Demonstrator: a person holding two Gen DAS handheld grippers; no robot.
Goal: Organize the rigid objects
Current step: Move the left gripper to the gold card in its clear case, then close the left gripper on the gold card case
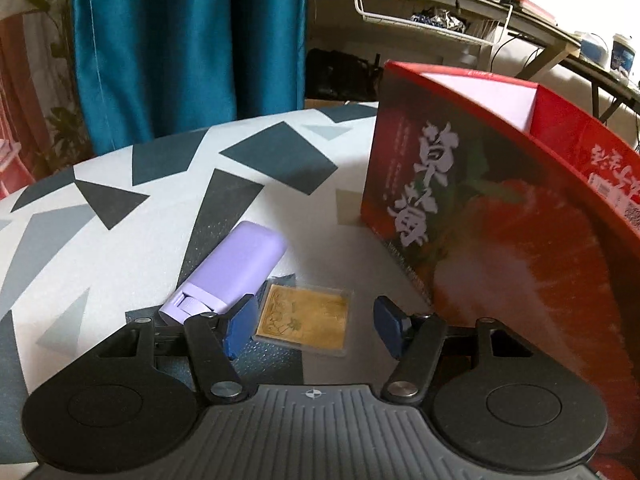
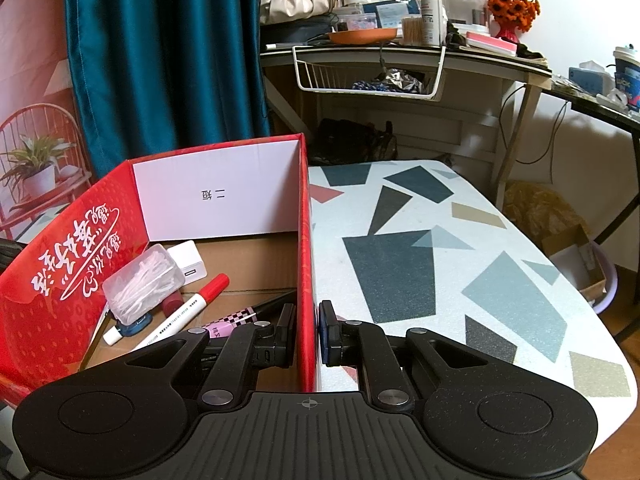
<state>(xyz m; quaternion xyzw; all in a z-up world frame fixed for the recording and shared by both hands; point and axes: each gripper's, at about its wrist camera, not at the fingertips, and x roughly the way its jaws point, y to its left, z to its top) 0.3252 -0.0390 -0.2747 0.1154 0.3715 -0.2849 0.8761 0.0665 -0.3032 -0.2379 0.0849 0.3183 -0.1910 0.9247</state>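
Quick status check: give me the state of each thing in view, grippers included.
Left hand-held gripper: open, pads either side of the card, not pressing.
Gold card in clear case: flat on the table.
Purple case: lying on the table beside the card.
Right hand-held gripper: shut on the box wall.
Red box: open-topped, several items already inside.

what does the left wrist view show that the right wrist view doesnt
Only the left wrist view: the open left gripper over a gold card in a clear case, beside a lilac case, both on the table outside the box.

Only the right wrist view: the right gripper shut on the box wall, and the contents: red marker, clear box of swabs.

Both: red box, patterned table.
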